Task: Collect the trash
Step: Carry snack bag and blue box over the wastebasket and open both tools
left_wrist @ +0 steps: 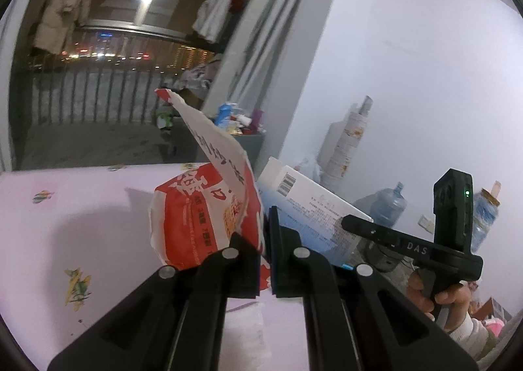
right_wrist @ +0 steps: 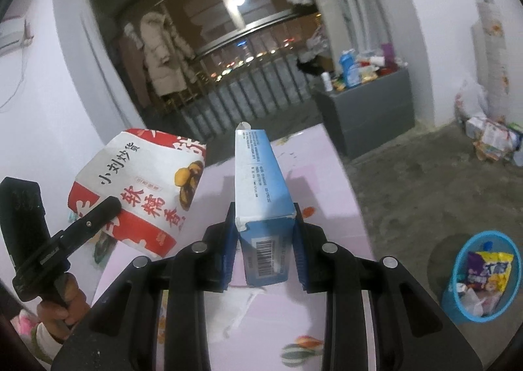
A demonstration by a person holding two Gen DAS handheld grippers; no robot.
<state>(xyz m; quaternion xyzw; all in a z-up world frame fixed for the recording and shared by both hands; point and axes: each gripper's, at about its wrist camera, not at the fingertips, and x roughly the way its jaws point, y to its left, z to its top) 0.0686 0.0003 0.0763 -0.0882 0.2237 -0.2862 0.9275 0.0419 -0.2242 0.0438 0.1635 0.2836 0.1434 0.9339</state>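
Two paper items: crumpled red-white bag (left_wrist: 202,217), rigid blue carton (right_wrist: 261,194).

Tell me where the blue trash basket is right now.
In the right wrist view, the blue trash basket stands on the concrete floor at lower right, beside the pink table.

White plastered walls (right_wrist: 39,115) frame a dark balcony window (right_wrist: 228,37) (city lights outside), grey concrete floor (right_wrist: 425,168), low grey cabinet (right_wrist: 376,109).

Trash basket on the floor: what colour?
Blue basket, with wrappers inside; it shows only in the right wrist view.
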